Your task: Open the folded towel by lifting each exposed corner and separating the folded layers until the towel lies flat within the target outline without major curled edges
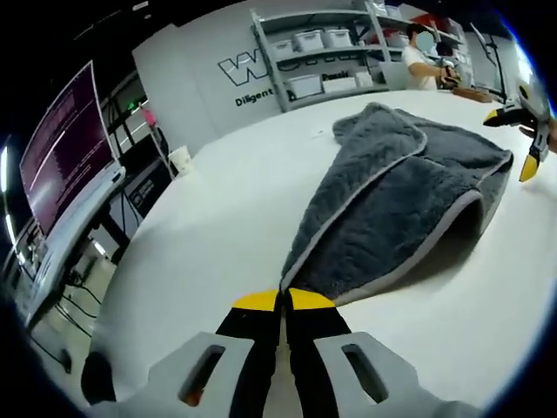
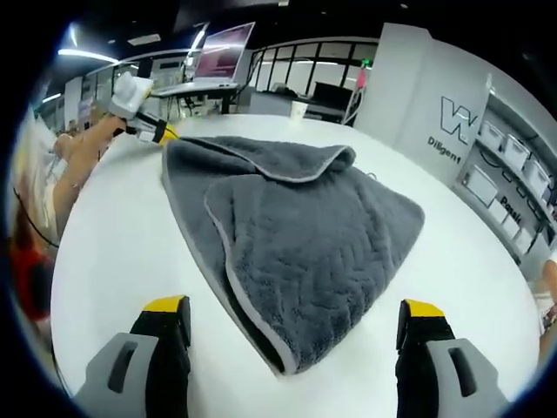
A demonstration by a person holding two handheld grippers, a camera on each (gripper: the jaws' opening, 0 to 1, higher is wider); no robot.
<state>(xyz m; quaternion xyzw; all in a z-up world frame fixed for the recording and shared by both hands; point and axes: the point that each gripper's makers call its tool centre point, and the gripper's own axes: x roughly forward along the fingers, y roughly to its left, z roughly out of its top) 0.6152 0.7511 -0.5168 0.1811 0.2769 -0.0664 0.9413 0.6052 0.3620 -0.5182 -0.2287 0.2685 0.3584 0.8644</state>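
White table (image 1: 200, 244) carries the folded grey towel (image 1: 392, 209).
Left gripper (image 1: 283, 300) pinches the towel's near corner; right gripper (image 2: 296, 315), jaws apart, faces its opposite end.

The towel (image 1: 396, 205) corner at the left tongs (image 1: 284, 299) hides behind their tips; wall lettering (image 2: 452, 131) is cut off.

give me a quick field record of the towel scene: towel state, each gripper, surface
towel: grey, folded in layers, pale edging, edges curled
surface: white table
left gripper: jaws shut on the towel's near corner
right gripper: jaws wide open, just short of the towel's edge, holding nothing
background: shelves, monitor
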